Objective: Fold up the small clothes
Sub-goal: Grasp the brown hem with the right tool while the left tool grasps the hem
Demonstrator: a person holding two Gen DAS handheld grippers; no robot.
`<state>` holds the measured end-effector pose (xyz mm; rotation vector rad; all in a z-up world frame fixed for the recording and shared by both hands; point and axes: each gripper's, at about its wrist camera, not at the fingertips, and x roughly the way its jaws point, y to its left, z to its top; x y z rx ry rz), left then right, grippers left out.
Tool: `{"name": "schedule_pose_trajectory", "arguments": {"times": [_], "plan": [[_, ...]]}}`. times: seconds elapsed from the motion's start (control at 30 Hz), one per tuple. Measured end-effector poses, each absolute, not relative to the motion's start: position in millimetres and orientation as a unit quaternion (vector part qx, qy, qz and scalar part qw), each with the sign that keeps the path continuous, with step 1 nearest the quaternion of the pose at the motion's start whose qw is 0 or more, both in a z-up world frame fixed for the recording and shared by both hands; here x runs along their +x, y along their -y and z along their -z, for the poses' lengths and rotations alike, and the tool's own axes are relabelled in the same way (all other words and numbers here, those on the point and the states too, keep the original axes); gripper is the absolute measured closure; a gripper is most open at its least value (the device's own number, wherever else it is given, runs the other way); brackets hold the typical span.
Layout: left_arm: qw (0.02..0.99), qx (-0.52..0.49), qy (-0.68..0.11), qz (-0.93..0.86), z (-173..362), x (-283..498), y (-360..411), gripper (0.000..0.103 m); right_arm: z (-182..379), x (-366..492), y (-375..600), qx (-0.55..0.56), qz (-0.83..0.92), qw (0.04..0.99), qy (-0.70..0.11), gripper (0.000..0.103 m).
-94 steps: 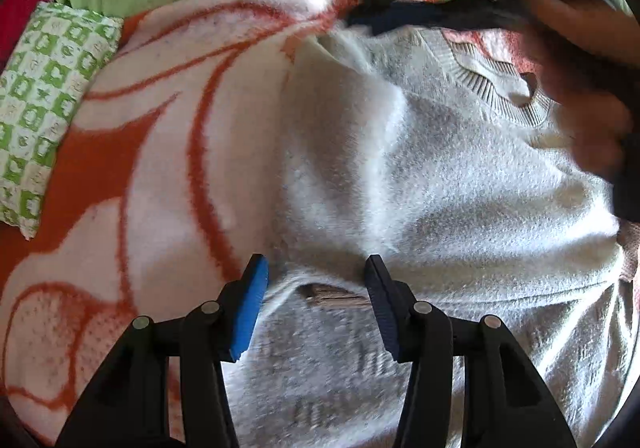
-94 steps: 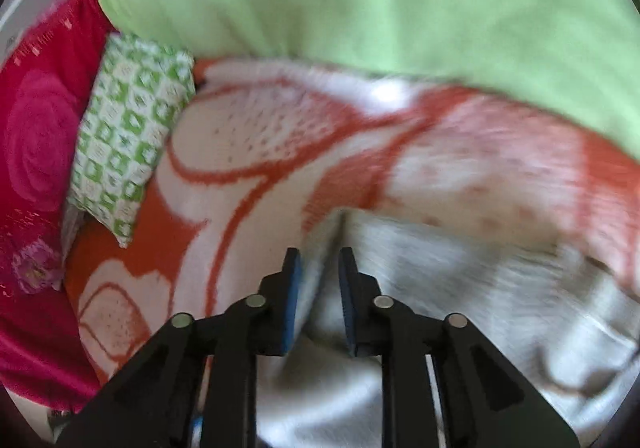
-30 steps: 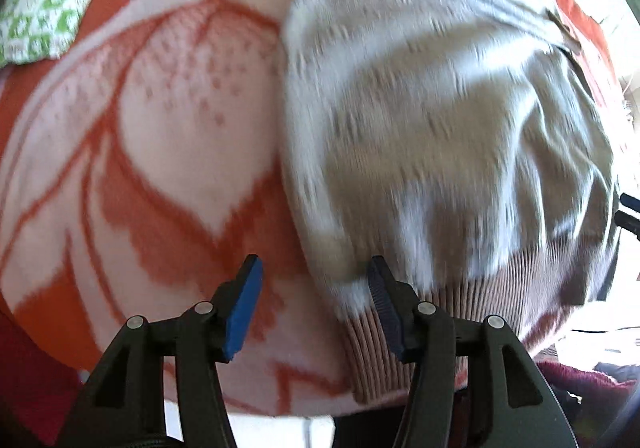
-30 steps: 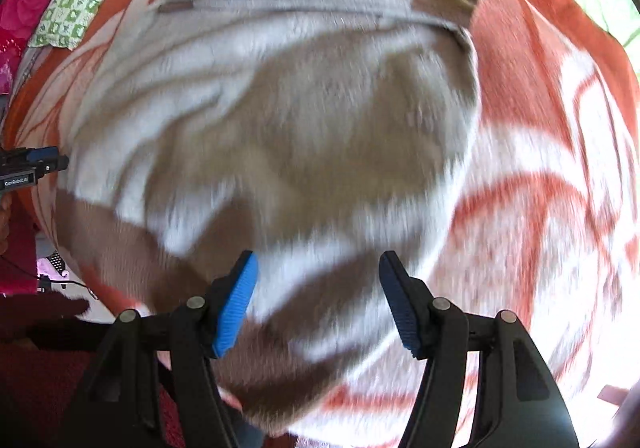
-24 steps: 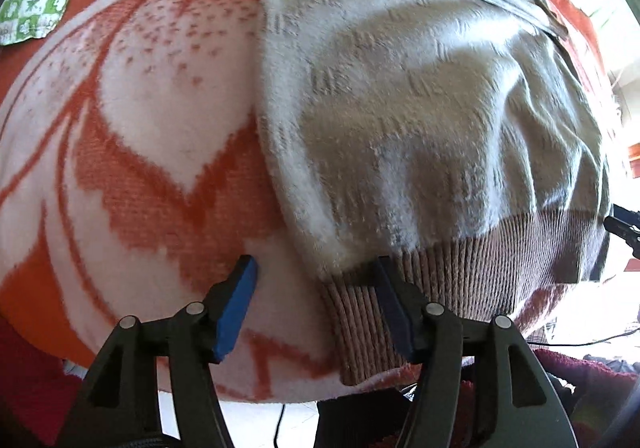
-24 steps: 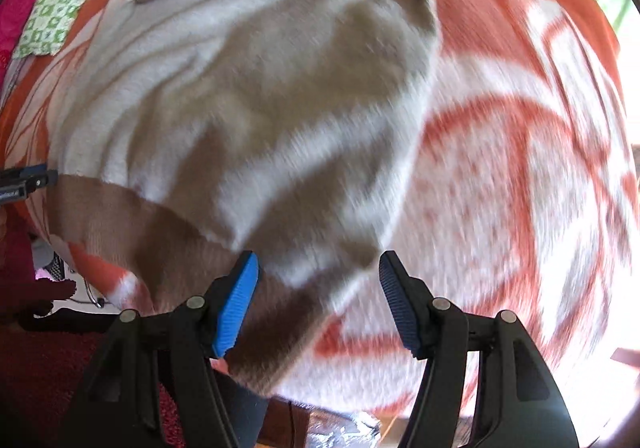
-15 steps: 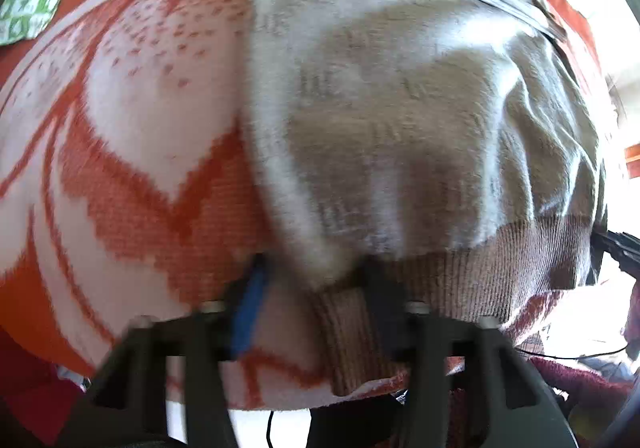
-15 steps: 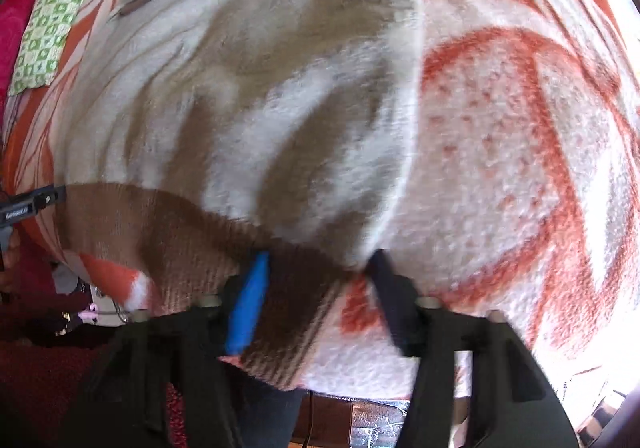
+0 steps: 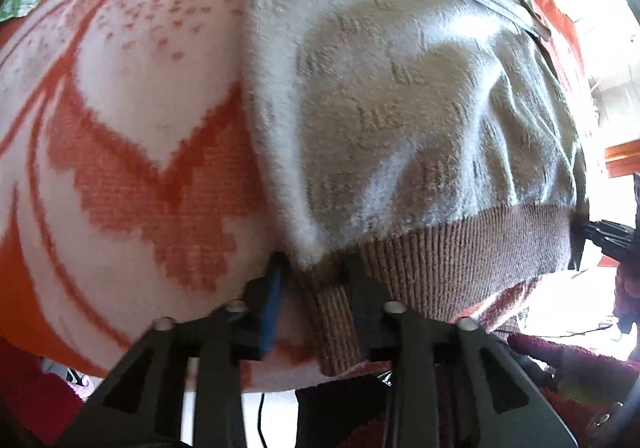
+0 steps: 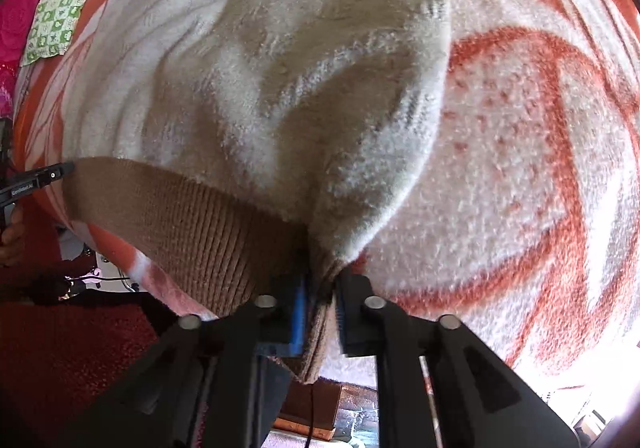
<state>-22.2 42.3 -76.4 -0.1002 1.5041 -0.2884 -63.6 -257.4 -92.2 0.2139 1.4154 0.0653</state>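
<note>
Hand-held grippers pinch sweater hem corners.

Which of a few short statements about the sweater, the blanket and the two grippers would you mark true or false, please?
1. The left gripper grips the sweater's ribbed hem. True.
2. The right gripper hangs open above the blanket. False: its jaws are shut on the hem's other corner.
3. The hem is brown. True.
4. The blanket is plain blue. False: orange and white.
5. A green checked cloth lies beyond the sweater. True.
</note>
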Motion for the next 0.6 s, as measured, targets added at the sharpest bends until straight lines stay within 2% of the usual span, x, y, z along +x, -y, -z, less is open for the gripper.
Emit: {"name": "schedule_pose_trajectory", "arguments": {"times": [0.07,0.1,0.2,0.4,0.6], "plan": [[0.726,-0.015,-0.675,0.132,78,-22,-29,0.079,94,-57,257,0.085,-0.040,0.753,-0.652,0.082],[0.728,-0.005,-0.671,0.140,79,-20,-19,0.095,93,-56,255,0.075,-0.044,0.751,-0.654,0.082],[0.736,0.030,-0.660,0.146,74,-22,-7,0.097,100,-45,235,0.037,-0.052,0.748,-0.661,0.092],[0.749,0.015,-0.648,0.135,56,-16,-14,0.098,86,-40,227,0.005,-0.077,0.751,-0.656,0.094],[0.780,0.014,-0.612,0.131,23,19,-8,0.098,58,-5,227,-0.029,-0.082,0.789,-0.608,0.094]]}}
